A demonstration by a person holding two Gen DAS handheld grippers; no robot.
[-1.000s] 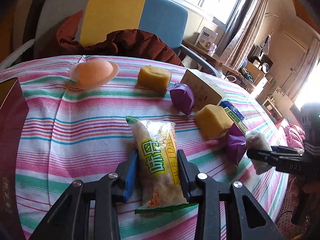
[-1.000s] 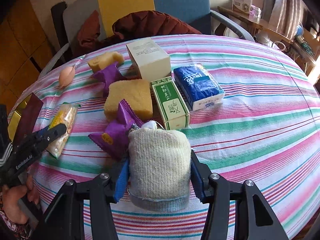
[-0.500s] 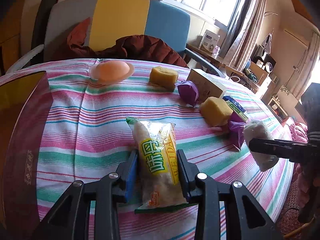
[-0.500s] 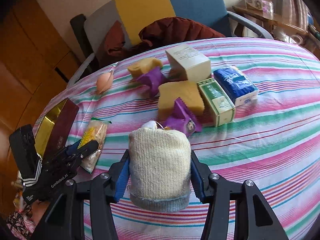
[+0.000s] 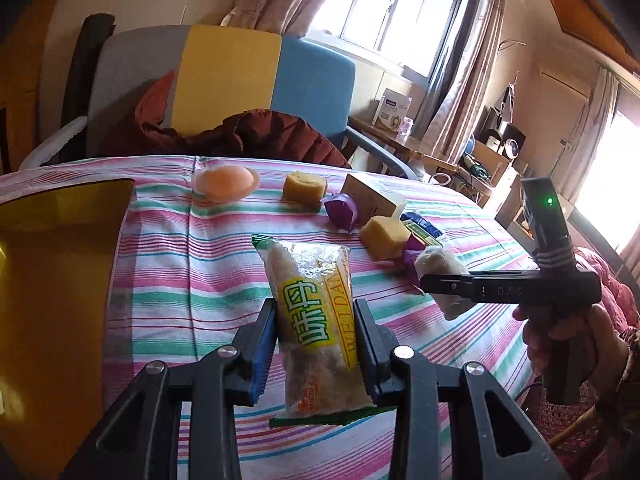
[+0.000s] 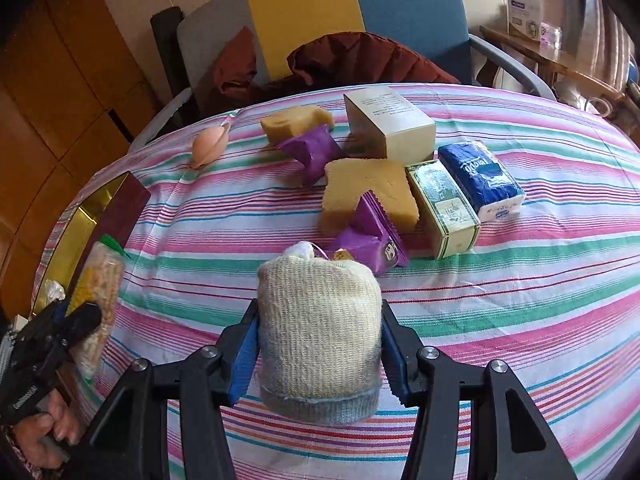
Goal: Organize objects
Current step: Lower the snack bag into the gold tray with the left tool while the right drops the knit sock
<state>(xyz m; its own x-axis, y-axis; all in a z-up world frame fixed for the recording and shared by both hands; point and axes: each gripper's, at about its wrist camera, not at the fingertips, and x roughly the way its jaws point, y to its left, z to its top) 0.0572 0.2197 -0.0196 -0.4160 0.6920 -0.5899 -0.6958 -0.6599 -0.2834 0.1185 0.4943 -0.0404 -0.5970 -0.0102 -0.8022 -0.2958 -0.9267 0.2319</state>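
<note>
My left gripper (image 5: 316, 320) is shut on a clear snack packet with a yellow-green label (image 5: 316, 320), held above the striped tablecloth (image 5: 180, 264). My right gripper (image 6: 318, 336) is shut on a cream knitted pouch (image 6: 318, 336), also lifted. The pouch also shows in the left wrist view (image 5: 440, 268), and the packet shows in the right wrist view (image 6: 98, 292). A gold-lined dark red box (image 5: 52, 280) lies open at the table's left edge; it also shows in the right wrist view (image 6: 100, 216).
On the table lie two yellow sponges (image 6: 370, 192) (image 6: 294, 122), two purple packets (image 6: 372, 240) (image 6: 314, 150), a beige carton (image 6: 390, 124), a green box (image 6: 442, 208), a blue tissue pack (image 6: 480, 180) and a peach-coloured ringed toy (image 6: 210, 146). A chair with a maroon jacket (image 5: 240, 136) stands behind.
Both grippers have risen and drawn back towards the left with their loads still held. The gold-lined box has come much nearer in the left wrist view.
</note>
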